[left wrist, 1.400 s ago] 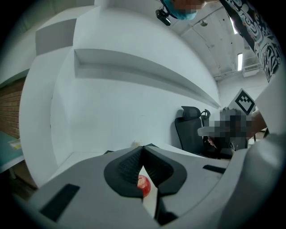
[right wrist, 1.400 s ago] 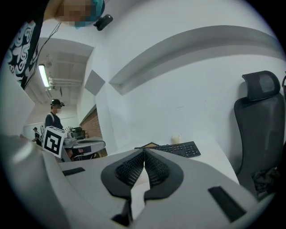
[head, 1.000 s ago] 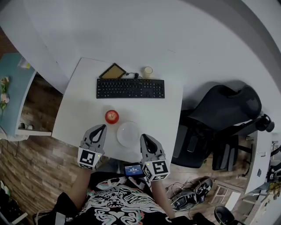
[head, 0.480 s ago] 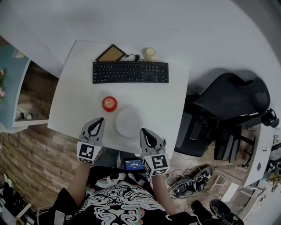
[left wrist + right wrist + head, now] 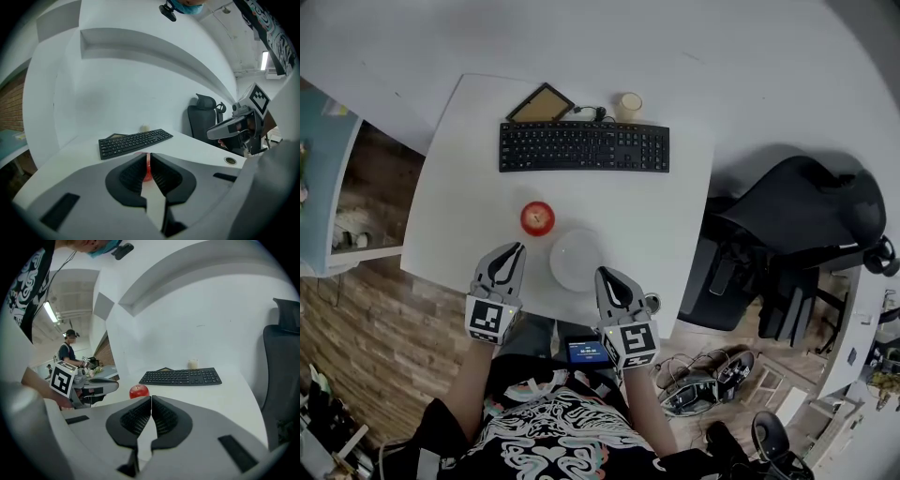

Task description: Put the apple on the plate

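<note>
The white desk (image 5: 469, 187) carries everything, and its near half serves as working room. The black keyboard (image 5: 584, 147) lies along the far side, clear of the job. Both grippers hover at the desk's near edge, aimed across it. The left gripper (image 5: 513, 251) points toward the apple, and the right gripper (image 5: 603, 277) sits just beside the plate's near right rim. Each has its jaws pressed together with nothing between them, which reads as a ready pose before a reach, not a grip. The white plate (image 5: 577, 260) lies bare between the two grippers, so only a short carry is needed. The red apple (image 5: 537, 217) stands on the desk just beside the plate's far left rim, not on it. The left gripper looks best placed to take it, once its jaws part.
</note>
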A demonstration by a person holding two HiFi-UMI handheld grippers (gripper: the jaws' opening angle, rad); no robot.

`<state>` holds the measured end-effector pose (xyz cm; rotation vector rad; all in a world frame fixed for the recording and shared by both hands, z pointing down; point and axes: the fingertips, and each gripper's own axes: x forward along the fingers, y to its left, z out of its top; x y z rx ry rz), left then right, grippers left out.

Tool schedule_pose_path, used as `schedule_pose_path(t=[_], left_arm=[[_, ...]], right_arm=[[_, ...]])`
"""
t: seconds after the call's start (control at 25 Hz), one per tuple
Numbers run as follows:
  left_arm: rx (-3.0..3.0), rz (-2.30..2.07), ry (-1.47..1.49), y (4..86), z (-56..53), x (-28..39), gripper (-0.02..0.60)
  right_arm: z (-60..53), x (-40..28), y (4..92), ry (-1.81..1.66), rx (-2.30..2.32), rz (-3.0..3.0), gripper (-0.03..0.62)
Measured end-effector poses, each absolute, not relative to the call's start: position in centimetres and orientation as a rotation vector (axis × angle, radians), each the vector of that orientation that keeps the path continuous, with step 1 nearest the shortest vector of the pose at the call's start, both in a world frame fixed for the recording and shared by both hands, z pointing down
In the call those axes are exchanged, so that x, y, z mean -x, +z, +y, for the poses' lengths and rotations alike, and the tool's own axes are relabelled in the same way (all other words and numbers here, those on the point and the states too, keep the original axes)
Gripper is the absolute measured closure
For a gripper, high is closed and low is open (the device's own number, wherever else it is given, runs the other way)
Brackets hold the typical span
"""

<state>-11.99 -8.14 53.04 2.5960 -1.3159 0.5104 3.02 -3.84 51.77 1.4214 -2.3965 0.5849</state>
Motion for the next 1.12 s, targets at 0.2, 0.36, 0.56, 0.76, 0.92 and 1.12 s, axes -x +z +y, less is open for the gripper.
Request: schedule_pose_path(t=[0.2, 0.36, 0.56, 0.76, 0.92, 1.12], left_arm=[[-2.574, -1.279, 0.525, 54.4, -9.1, 11.8, 0.530], [-2.564, -1.254, 0.524, 55.5, -10.2, 11.7, 0.424], [-2.548, -1.267, 0.534, 56.7, -11.9, 11.9, 0.245], [-2.546, -1.196, 0.544, 57.9, -13.3, 11.1, 0.194], [-2.556, -1.156, 0.564, 58.5, -14.1, 10.6, 0.190], [-2.584, -1.120, 0.567, 59.1, -15.1, 9.5, 0.169]], right_arm=[[-4.9, -2.2, 52.7, 0.585, -1.389, -2.390, 0.566], [-6.2, -1.7, 53.3, 0.593, -1.384, -2.382, 0.566], [-7.5, -1.1, 54.2, 0.621, -1.372, -2.368, 0.566], [-8.4, -0.8, 54.7, 0.643, -1.366, -2.349, 0.566], [-8.9, -0.7, 55.1, 0.658, -1.367, -2.332, 0.566], [-9.5, -0.8, 55.7, 0.670, -1.377, -2.316, 0.566]])
